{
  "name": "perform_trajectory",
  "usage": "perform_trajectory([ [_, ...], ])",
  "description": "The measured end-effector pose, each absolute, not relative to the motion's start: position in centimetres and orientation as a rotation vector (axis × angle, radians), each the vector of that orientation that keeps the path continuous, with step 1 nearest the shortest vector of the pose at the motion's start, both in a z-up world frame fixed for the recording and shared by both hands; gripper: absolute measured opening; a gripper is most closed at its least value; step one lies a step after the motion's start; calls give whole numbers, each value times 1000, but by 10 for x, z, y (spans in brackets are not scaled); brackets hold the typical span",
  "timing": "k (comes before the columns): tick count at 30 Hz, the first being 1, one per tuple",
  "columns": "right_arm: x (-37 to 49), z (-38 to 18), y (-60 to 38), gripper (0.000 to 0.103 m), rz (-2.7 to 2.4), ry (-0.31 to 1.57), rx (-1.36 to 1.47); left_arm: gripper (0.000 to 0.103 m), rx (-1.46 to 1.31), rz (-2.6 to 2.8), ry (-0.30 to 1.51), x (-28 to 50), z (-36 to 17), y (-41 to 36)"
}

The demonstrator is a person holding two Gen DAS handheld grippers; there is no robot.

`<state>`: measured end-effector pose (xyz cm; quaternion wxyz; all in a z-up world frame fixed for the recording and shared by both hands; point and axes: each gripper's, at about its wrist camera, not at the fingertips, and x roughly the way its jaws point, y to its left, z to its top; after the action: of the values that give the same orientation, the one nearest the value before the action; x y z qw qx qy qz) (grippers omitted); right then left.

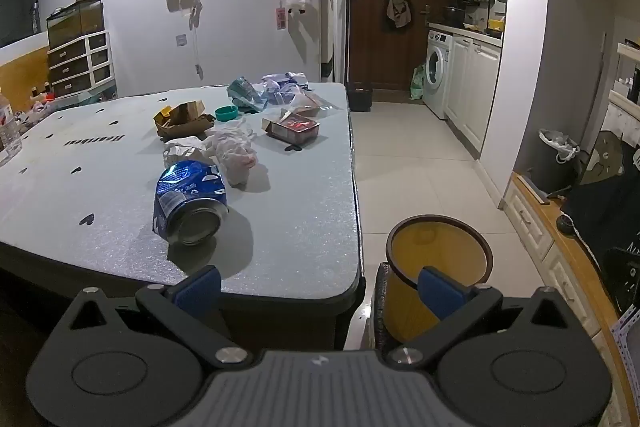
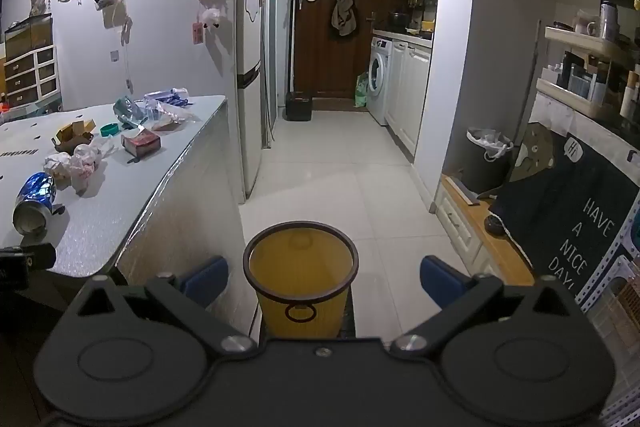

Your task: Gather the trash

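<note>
1. The left gripper [image 1: 320, 287] was held with its jaws wide apart and nothing between them, in the lower middle of its own view, probably so that the first piece of trash could be taken at once.
2. The right gripper [image 2: 324, 277] was also held fully apart and empty, low in its own view.
3. The trash was seen on the table [image 1: 300, 227]: a crushed blue can [image 1: 190, 201] lay on its side at centre left, nearest to the left gripper.
4. Behind the can, crumpled paper [image 1: 182, 151], a plastic bag [image 1: 234, 155] and a red box [image 1: 291, 127] were scattered.
5. A yellow bin [image 2: 300, 275] was placed on the floor just beside the table corner, apparently so that trash could be dropped in easily; no trash could be seen in it.
</note>
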<state>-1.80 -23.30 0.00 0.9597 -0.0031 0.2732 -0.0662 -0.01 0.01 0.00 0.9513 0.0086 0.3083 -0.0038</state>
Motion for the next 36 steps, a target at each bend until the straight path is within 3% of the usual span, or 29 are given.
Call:
perform_trajectory([
  [36,-17,4,-234,103,-136,555,-6,103,27,-5,631,0,0,0],
])
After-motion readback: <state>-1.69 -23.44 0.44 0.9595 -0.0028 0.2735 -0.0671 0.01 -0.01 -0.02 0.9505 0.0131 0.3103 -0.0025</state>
